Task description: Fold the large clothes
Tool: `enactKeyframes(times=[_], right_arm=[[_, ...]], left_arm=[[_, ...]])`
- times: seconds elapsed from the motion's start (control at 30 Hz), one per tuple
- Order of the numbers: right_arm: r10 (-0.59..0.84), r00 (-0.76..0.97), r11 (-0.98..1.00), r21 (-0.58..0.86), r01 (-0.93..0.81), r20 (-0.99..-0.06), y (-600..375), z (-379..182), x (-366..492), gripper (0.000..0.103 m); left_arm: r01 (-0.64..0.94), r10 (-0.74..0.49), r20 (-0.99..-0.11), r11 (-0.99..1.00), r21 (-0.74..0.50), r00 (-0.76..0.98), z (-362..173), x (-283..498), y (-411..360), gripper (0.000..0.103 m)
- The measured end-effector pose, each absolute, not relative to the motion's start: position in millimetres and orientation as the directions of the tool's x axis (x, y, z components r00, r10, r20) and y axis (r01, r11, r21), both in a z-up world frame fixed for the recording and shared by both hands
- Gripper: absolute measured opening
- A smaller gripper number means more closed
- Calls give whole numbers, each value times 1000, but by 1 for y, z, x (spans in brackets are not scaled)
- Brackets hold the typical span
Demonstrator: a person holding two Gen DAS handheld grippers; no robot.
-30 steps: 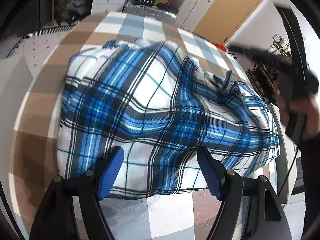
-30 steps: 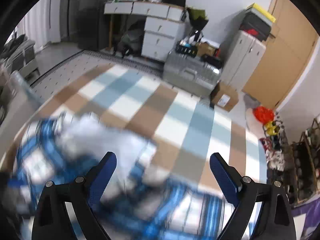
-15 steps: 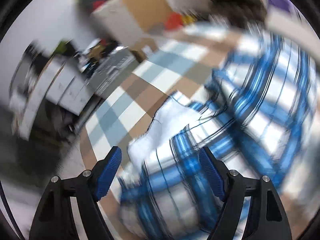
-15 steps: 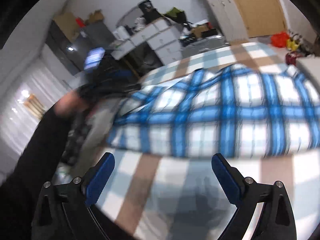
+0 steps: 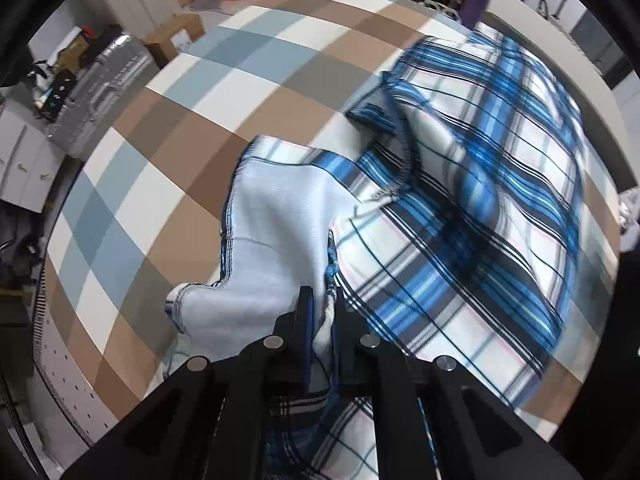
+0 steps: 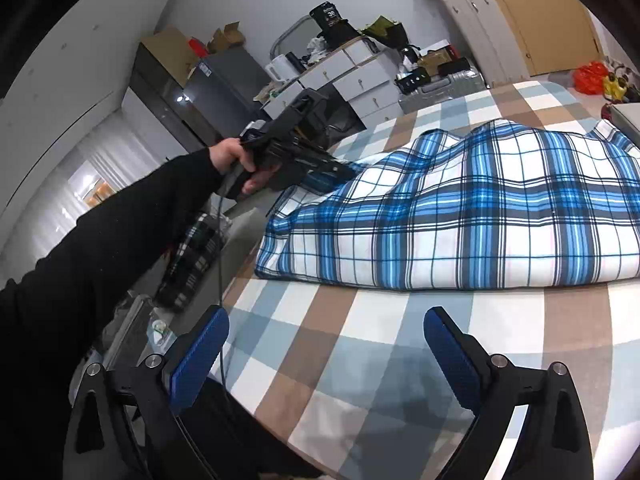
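Observation:
A large blue-and-white plaid garment (image 5: 460,208) lies rumpled on a bed with a brown, blue and white checked cover (image 5: 192,120). One edge is turned over and shows its white inner side (image 5: 276,216). My left gripper (image 5: 322,300) points steeply down and is shut on that edge, with fabric bunched between the pads. In the right wrist view the garment (image 6: 480,220) stretches across the bed. A hand (image 6: 236,160) in a black sleeve holds the left gripper (image 6: 348,170) at the garment's left end. My right gripper (image 6: 324,332) stands open over bare cover, short of the garment's near hem.
White drawers (image 6: 360,76), a silver suitcase (image 6: 440,84) and a cardboard box (image 5: 176,36) stand past the far end of the bed. A red bag (image 6: 588,74) lies on the floor. A dark checked cloth (image 6: 196,256) hangs beside the bed's left edge.
My left gripper swung across to the garment's turned-over edge, rolled and shut on it. My right gripper swept off the garment and now faces it from the bed's near side, still open.

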State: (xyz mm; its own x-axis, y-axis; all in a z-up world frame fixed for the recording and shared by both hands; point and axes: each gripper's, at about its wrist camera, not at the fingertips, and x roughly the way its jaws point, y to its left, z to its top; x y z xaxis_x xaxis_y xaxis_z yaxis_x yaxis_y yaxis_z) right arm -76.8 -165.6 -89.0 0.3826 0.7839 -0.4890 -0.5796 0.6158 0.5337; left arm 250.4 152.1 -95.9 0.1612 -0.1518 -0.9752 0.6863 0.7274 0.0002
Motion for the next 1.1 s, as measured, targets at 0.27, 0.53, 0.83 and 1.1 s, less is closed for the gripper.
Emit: enactKeyframes(times=[0.27,0.53,0.83,1.1], right_arm=[[783,352,613,538,-578,-513,-160,-98,-73,99],[780,356,617,536,-577,-514,-161,-98,-75,99],[768,368,630,519,-577,-523,-159,-98,-76,99],[749,368,653,520,-551,-551,-161,-104,-70,99]], left_arm=[[668,-15,-962,722,179,273,-82,225,145,2],[496,16,-907,834,244,420,-65,235,162,0],[335,42,-921,924,183,388,-101,276,193,10],[-52,209,-911,978,204,356,-94,256,262,43]])
